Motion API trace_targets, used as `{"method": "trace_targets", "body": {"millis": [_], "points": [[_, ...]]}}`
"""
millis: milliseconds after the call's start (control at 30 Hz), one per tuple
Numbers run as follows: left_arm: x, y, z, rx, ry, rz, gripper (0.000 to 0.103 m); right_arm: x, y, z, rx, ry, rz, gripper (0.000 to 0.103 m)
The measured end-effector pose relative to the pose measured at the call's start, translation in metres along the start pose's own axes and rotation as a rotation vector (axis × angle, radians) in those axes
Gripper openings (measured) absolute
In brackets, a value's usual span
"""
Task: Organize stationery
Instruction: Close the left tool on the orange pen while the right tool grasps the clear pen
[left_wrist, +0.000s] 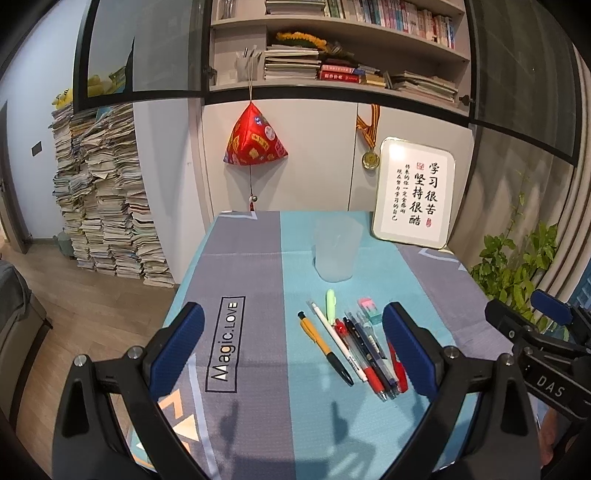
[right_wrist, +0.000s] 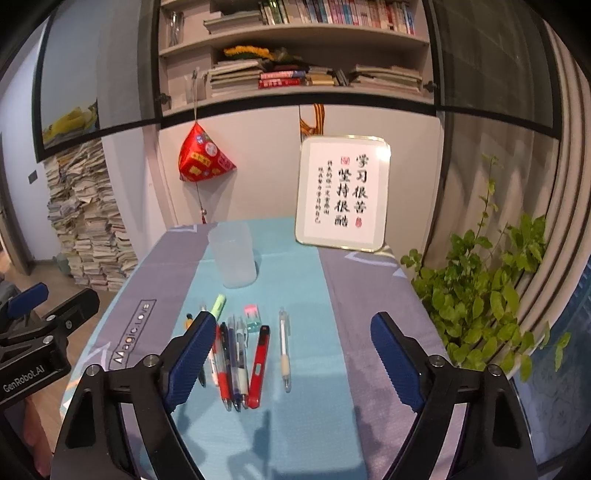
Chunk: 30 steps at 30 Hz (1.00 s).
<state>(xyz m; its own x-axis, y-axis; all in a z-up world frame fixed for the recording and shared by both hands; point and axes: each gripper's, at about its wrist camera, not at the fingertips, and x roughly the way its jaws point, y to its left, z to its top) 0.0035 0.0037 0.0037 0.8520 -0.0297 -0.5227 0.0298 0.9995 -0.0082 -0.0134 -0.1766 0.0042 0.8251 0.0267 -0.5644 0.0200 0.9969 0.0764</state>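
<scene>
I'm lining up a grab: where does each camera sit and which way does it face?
Left wrist: on the left gripper, above the table's near left, facing the cup and pens; own open fingers show, right gripper at the edge.
Right wrist: on the right gripper, further right, facing the same way; open fingers, left gripper at the edge.
Shared: cup, pens, framed sign.

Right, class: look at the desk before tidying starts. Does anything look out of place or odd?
Nothing is spilled or broken. The cup stands upright and empty while the pens lie loose in a row in front of it. One clear pen lies apart, right of the rest. Both hand-held grippers are open, holding nothing.
</scene>
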Motion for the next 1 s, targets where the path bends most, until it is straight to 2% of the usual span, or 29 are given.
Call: {"method": "trace_targets", "body": {"millis": [233,333,400,633,767,1000], "points": [[0.020,-0.002,-0.002,0.007,0.041,0.011,0.094,0.024,-0.004,-0.003,0.009,0.062,0.019,0.067],[0.035,0.002,-0.004,-0.007,0.088,0.008,0.088,0.039,-0.007,-0.004,0.018,0.105,0.036,0.057],[0.047,0.006,-0.005,-0.019,0.127,0.006,0.082,0.049,-0.011,-0.006,0.028,0.134,0.043,0.053],[0.086,0.007,-0.014,-0.012,0.227,0.022,0.079,0.085,-0.019,-0.014,0.049,0.226,0.036,0.052],[0.105,0.005,-0.019,0.009,0.278,0.009,0.069,0.108,-0.018,-0.016,0.031,0.266,0.029,0.052],[0.144,0.002,-0.028,0.030,0.386,-0.007,0.059,0.148,-0.017,-0.020,0.016,0.352,0.039,0.052]]}}
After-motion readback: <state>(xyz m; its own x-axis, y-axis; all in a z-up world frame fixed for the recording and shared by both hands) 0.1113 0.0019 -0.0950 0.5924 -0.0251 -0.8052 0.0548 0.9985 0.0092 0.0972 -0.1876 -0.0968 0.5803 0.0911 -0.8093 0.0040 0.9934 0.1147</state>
